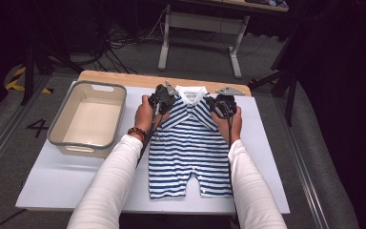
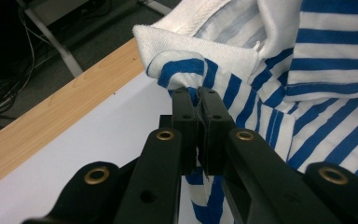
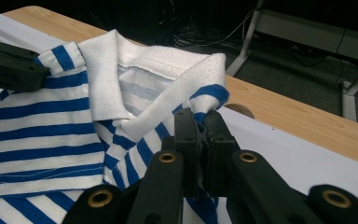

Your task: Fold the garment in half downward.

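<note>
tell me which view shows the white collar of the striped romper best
The right gripper view: the collar spreads open across it, both flaps and the inner neckband plain. The left gripper view catches one flap close up at an angle. The high view shows it small between the two claws.

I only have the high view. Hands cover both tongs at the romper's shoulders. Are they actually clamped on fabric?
Observer: Yes. In the left gripper view the left tongs are shut on a bunched fold of the striped romper just under the white collar.
Operator: Right side the same?
Observer: The right tongs are shut on a striped fold beside the collar's other tip.
Operator: Is the pinched cloth lying flat on the white board?
Observer: No, each fold puckers up above the tongs, over the white board.
</note>
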{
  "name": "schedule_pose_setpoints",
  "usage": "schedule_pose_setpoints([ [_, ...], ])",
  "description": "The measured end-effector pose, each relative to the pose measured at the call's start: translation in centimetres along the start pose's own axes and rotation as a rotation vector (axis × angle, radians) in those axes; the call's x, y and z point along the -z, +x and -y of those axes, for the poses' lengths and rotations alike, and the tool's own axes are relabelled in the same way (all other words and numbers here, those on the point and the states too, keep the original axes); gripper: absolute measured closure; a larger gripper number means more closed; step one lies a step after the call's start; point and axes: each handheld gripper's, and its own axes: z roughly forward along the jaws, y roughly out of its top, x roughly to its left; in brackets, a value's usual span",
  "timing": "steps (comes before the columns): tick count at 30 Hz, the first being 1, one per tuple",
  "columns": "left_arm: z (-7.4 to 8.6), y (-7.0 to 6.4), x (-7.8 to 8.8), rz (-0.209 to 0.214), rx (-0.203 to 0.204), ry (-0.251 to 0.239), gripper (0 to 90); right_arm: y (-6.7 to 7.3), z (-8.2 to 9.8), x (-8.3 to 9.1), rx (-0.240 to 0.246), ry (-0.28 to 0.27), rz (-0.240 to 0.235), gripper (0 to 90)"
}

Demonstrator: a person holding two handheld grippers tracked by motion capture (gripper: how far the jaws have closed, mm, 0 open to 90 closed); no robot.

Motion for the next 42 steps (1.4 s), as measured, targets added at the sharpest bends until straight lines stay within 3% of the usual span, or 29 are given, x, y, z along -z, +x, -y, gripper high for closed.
schedule_pose_setpoints([
  [20, 0.3, -0.9, 1.6, 0.020, -0.032, -0.035, 87.0, 1.1, 0.5, 1.1, 0.027, -0.023, -0.032, 85.8],
  [42, 1.3, -4.2, 3.4, 0.068, -0.086, -0.090, 86.8, 2.1, 2.3, 4.1, 0.081, -0.074, -0.089, 85.6],
])
